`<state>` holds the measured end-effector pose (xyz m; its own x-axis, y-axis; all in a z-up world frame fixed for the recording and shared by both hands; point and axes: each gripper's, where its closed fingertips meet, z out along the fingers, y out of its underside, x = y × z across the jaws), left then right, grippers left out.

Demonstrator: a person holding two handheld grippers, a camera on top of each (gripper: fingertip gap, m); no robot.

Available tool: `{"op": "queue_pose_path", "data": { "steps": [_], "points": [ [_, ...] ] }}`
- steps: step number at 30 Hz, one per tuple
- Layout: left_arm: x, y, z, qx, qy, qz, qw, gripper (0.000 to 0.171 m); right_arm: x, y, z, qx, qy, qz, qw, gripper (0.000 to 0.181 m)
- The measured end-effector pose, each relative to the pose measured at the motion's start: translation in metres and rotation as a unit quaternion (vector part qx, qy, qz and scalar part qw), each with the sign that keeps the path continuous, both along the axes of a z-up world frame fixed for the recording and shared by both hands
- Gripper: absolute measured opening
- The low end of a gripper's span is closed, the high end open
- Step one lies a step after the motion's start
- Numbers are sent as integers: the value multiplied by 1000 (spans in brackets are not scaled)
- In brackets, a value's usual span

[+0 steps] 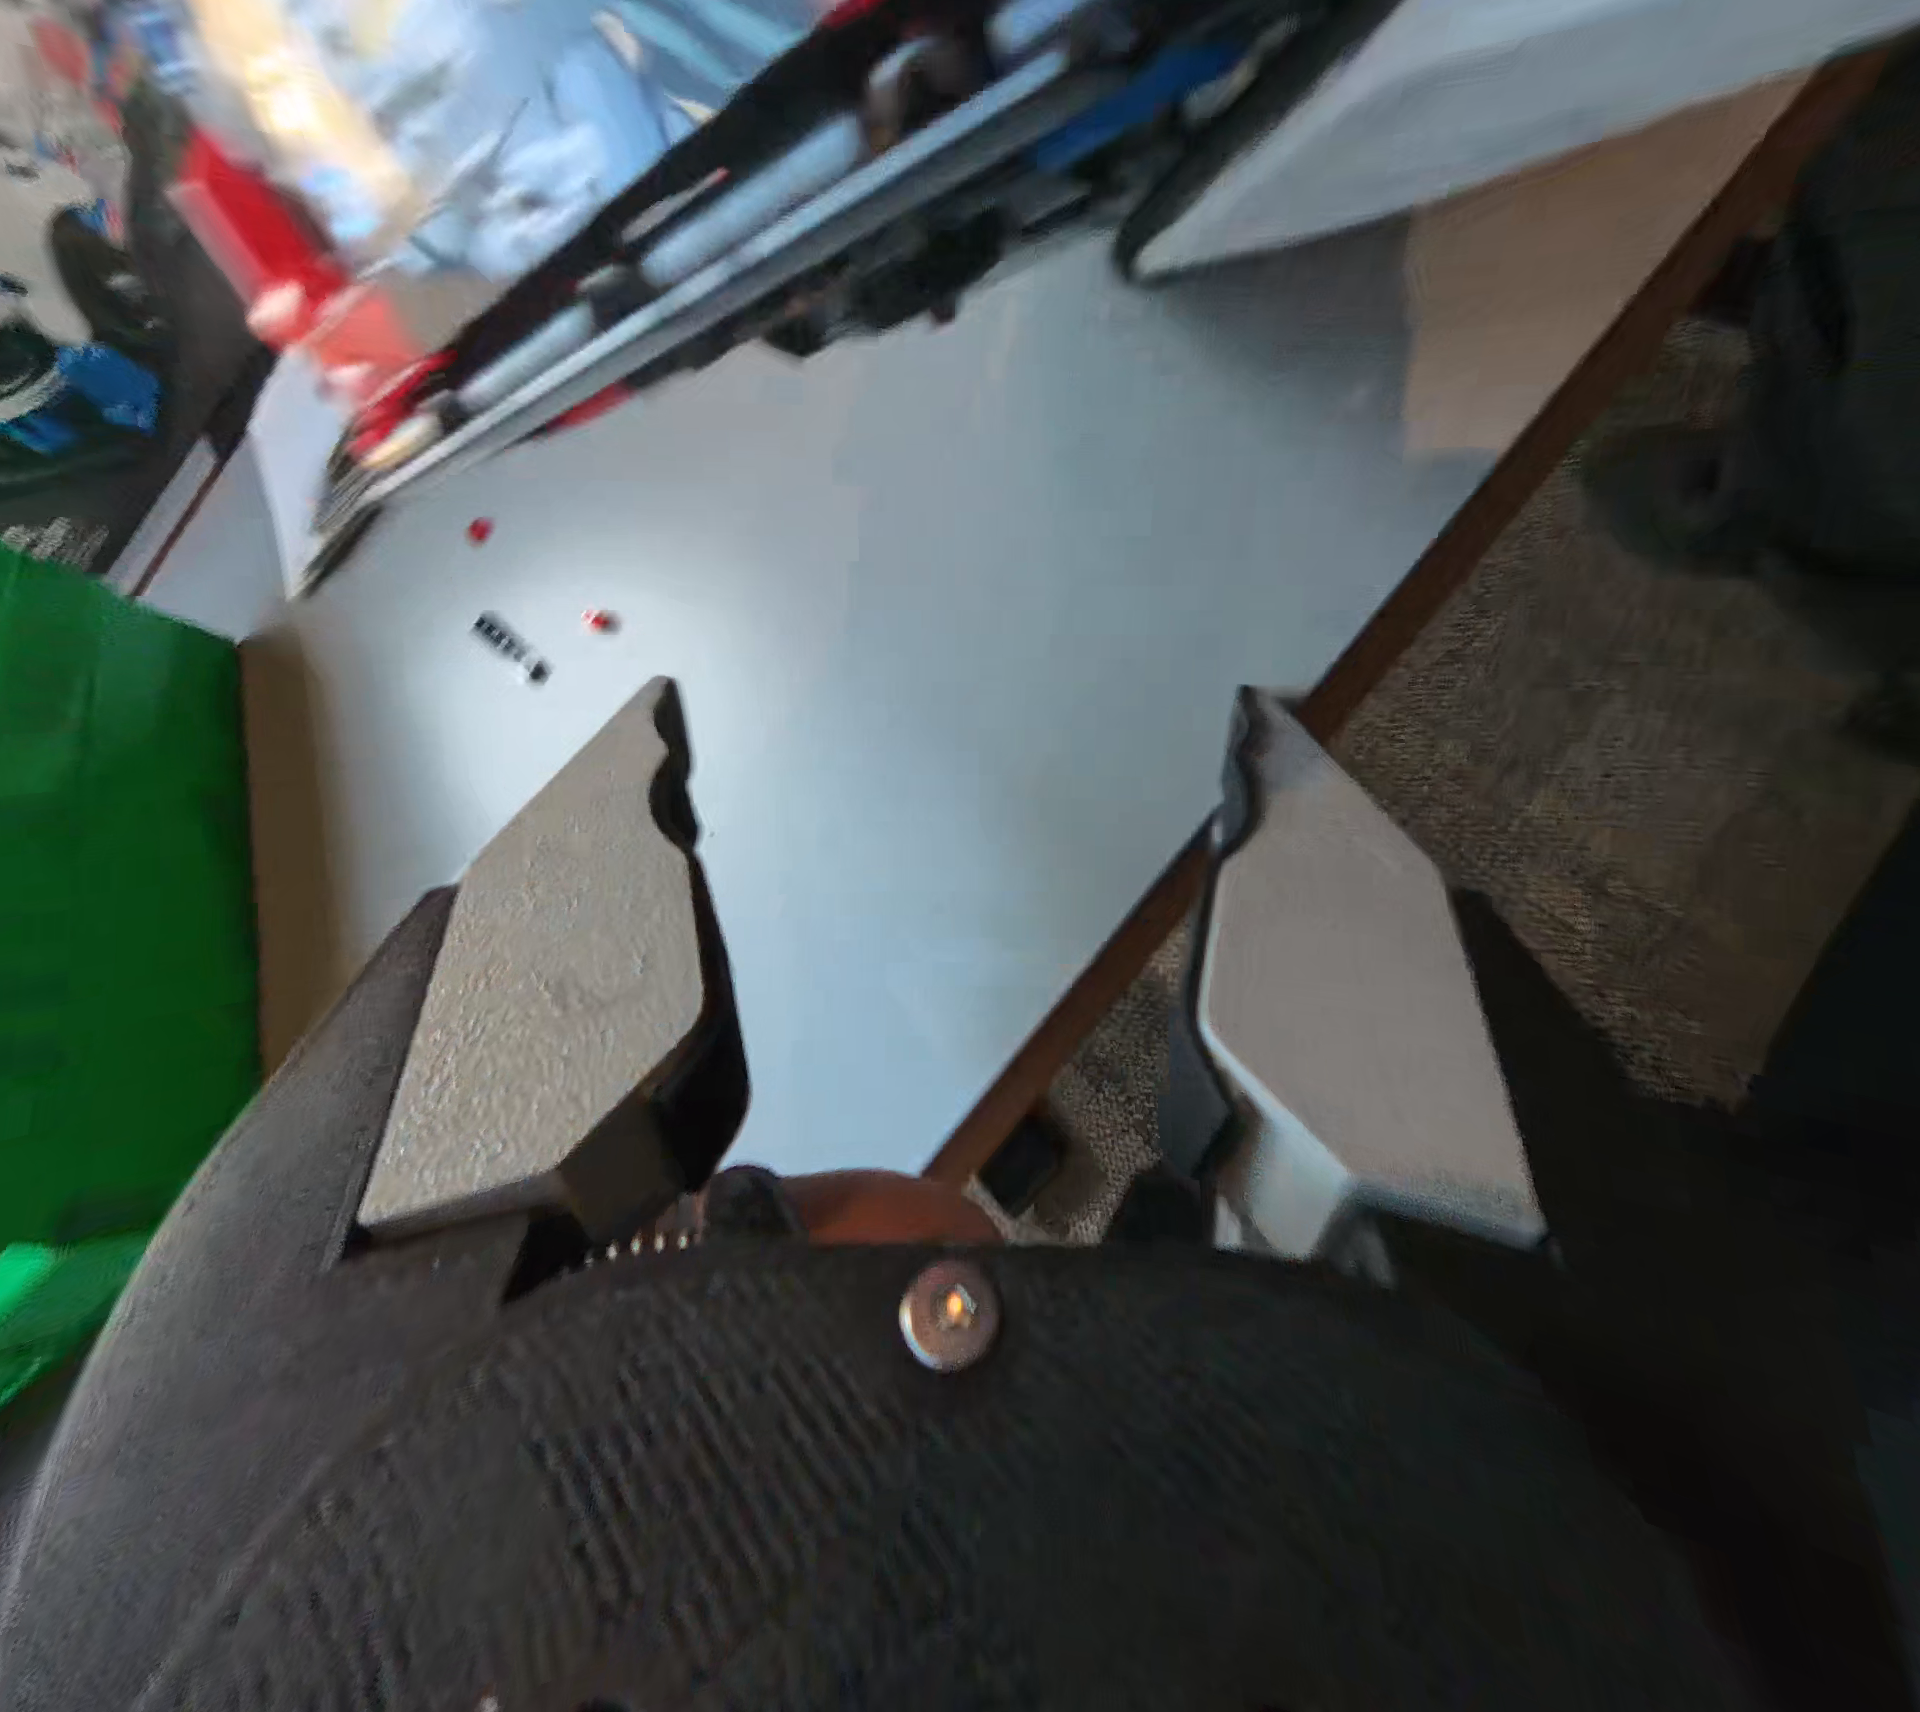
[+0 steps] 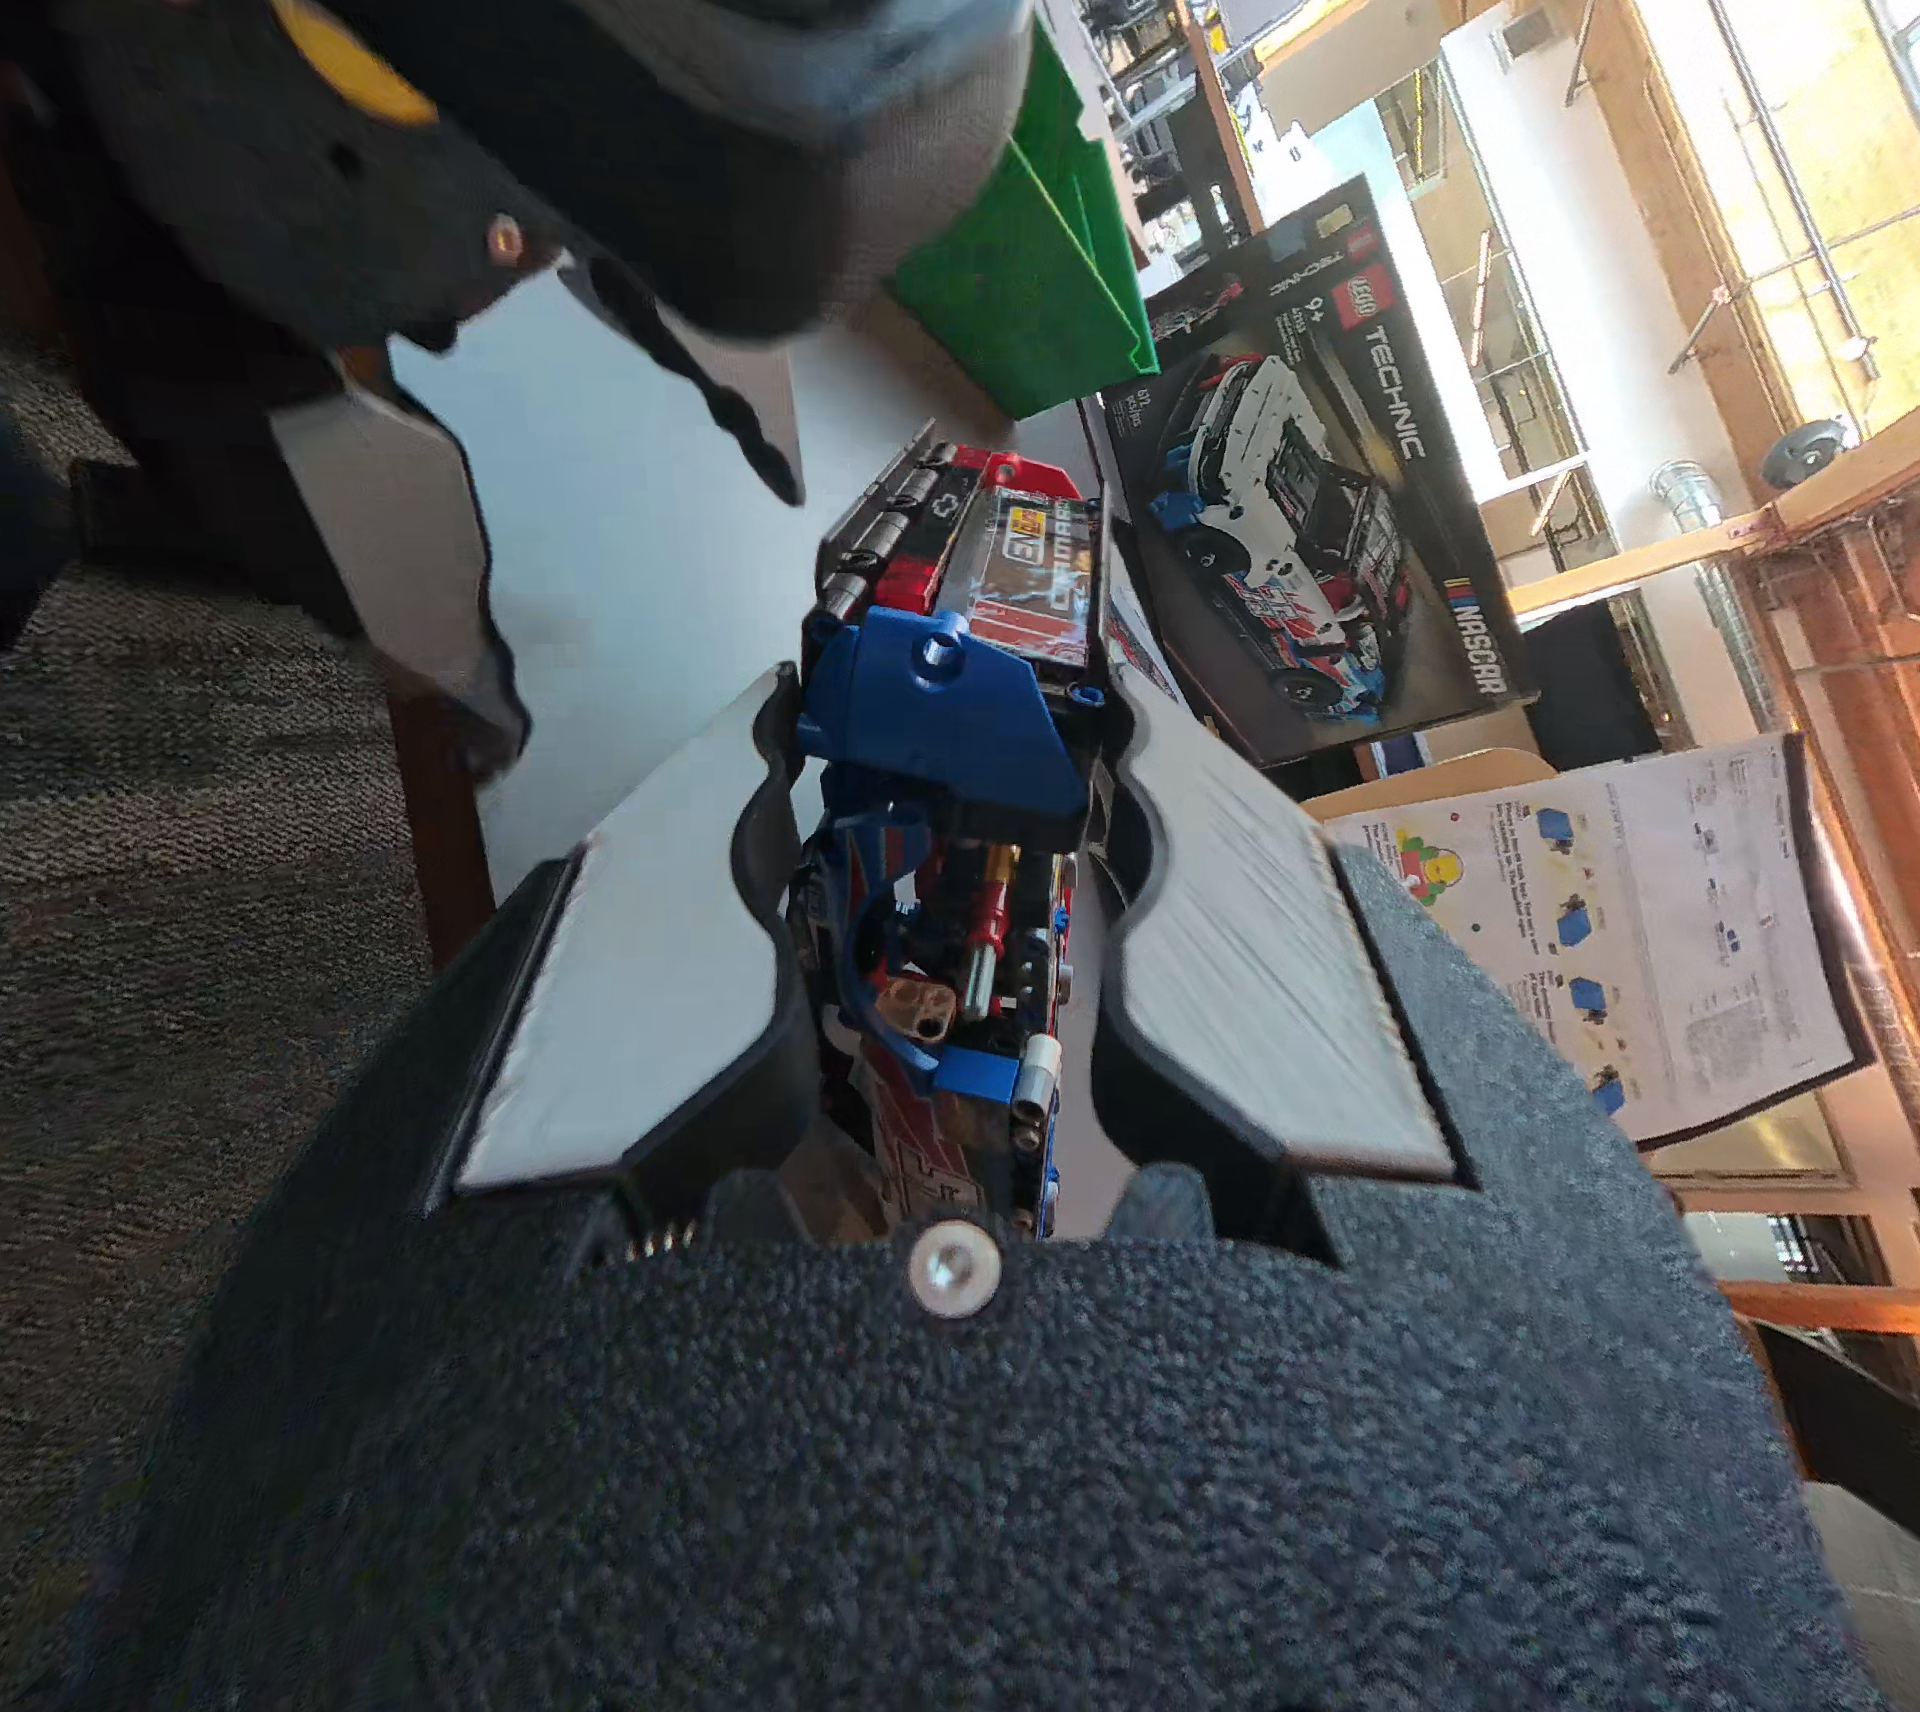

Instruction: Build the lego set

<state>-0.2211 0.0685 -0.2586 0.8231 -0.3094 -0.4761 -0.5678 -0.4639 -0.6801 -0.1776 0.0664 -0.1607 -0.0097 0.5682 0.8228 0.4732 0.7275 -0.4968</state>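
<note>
My right gripper (image 2: 951, 706) is shut on the partly built car model (image 2: 935, 727), a blue, red and black Technic body that lies lengthwise between the fingers over the white table (image 2: 623, 540). My left gripper (image 1: 956, 727) is open and empty, above the table (image 1: 935, 571) near its brown front edge. It also shows in the right wrist view (image 2: 644, 613), close to the left of the car. The car shows blurred in the left wrist view (image 1: 883, 187). Two small red pieces (image 1: 597, 620) and a black toothed piece (image 1: 509, 649) lie loose on the table.
Green bins (image 2: 1039, 291) stand at the table's back, also at the left in the left wrist view (image 1: 104, 831). The set's box (image 2: 1309, 499) and an open instruction booklet (image 2: 1610, 935) stand behind the car. A blurred pale slab (image 1: 1558, 52) is at top right. Carpet (image 1: 1558, 779) lies below the edge.
</note>
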Motion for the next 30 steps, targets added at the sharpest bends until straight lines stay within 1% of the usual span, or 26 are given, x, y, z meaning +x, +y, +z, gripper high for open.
{"op": "queue_pose_path", "data": {
  "steps": [1,2,3,6,8,12,14,16,18,20,22,25,27,30],
  "points": [
    [-8,-11,1,4,8,4,1000,96,-1,-3,-6,10,-10,6,1000,56],
    [-14,-22,3,8,14,2,1000,100,-1,-6,-12,21,-20,11,1000,56],
    [-22,-29,7,19,19,9,1000,98,-2,-10,-18,33,-29,15,999,56],
    [-42,-41,18,48,36,18,998,92,-5,-16,-29,61,-36,22,997,57],
    [-47,-41,25,62,38,14,997,91,-8,-18,-30,63,-33,22,997,57],
    [-36,-31,41,82,30,-34,996,93,-17,-19,-36,83,-44,16,995,56],
    [-30,-24,51,97,64,-64,991,92,-22,-22,-43,97,-55,21,993,57],
    [-28,-18,55,102,106,-88,985,92,-25,-23,-49,108,-61,24,992,57],
    [-26,-14,51,95,120,-106,983,89,-28,-24,-52,111,-61,26,992,57],
    [-27,-12,46,87,122,-111,982,87,-30,-22,-55,113,-65,23,991,58],
    [-29,-9,42,86,121,-108,983,85,-32,-20,-63,104,-77,21,991,64],
    [-29,-8,32,83,120,-102,984,80,-31,-18,-68,94,-81,22,992,66],
    [-31,-7,28,86,124,-89,985,78,-27,-17,-69,89,-80,22,993,67],
    [-32,-5,24,91,118,-76,986,71,-20,-17,-67,91,-73,18,993,75]
  ]
}}
